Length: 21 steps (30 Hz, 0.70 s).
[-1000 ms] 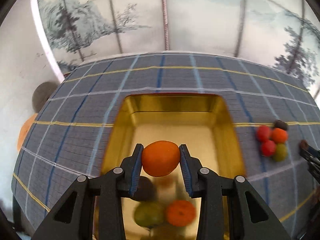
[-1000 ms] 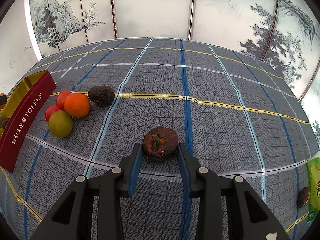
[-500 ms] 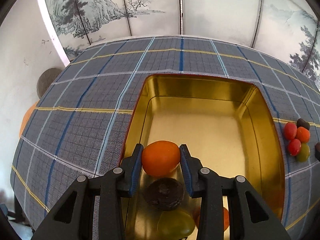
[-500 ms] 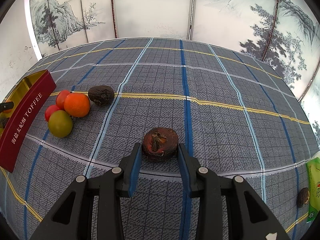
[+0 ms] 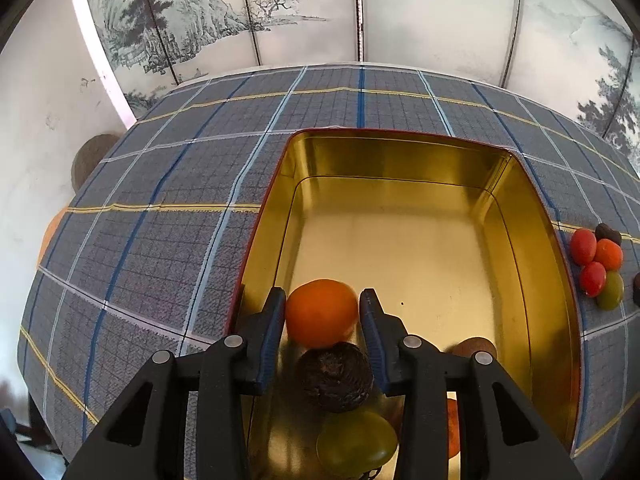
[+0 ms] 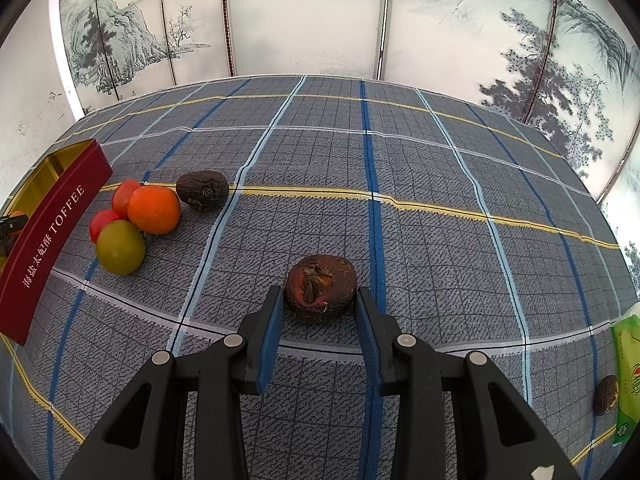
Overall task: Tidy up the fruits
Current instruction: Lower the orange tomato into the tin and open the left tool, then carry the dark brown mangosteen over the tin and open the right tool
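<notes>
Orange fruit (image 5: 321, 313) now sits lower inside the gold tin (image 5: 532, 216) than a second ago, between the left gripper (image 5: 322, 312) jaws, which are opening, a gap showing at its right side. Beneath it lie one dark fruit (image 5: 335, 376) and one green fruit (image 5: 356, 442). Outside wait two red, one orange, one green. The right gripper (image 6: 319, 300) is unchanged, clamped on the brown fruit (image 6: 320, 293).

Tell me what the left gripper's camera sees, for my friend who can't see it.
The left gripper, jaws opening, has an orange fruit between them, low inside a gold tin on a plaid tablecloth. A dark fruit and a green one lie beneath.
</notes>
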Available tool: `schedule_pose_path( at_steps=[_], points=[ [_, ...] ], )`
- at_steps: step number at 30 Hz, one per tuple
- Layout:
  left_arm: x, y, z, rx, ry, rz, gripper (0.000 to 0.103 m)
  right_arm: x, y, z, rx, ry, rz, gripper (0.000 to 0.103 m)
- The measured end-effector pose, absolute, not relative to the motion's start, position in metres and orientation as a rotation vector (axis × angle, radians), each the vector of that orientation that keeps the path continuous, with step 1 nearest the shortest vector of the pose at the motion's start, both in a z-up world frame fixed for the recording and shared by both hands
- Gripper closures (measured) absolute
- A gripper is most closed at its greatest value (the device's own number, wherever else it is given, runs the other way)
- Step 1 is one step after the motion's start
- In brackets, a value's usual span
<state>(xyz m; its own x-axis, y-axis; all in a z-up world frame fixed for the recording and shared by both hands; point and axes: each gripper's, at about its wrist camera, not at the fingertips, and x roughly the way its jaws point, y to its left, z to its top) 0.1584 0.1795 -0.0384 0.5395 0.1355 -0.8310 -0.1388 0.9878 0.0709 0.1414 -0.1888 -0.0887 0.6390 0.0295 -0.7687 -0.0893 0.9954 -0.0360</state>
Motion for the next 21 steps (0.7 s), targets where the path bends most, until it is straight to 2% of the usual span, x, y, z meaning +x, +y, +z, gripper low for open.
schedule_pose_path(
  at_steps=[5, 9, 15, 21],
  points=[
    [0.156, 0.177, -0.038, 0.011, 0.980, 0.148, 0.061, 0.141, -0.188, -0.089, -0.074, 0.875, 0.067, 0.070],
    [0.152, 0.172, -0.037, 0.061, 0.955, 0.146, 0.052, 0.141, -0.188, -0.088, -0.074, 0.875, 0.067, 0.070],
    [0.145, 0.167, -0.037, 0.108, 0.920, 0.128, 0.045, 0.141, -0.187, -0.087, -0.079, 0.882, 0.062, 0.070],
    [0.137, 0.168, -0.032, 0.068, 0.898, 0.078, 0.034, 0.131, -0.156, -0.056, -0.099, 0.829, 0.148, 0.070]
  ],
)
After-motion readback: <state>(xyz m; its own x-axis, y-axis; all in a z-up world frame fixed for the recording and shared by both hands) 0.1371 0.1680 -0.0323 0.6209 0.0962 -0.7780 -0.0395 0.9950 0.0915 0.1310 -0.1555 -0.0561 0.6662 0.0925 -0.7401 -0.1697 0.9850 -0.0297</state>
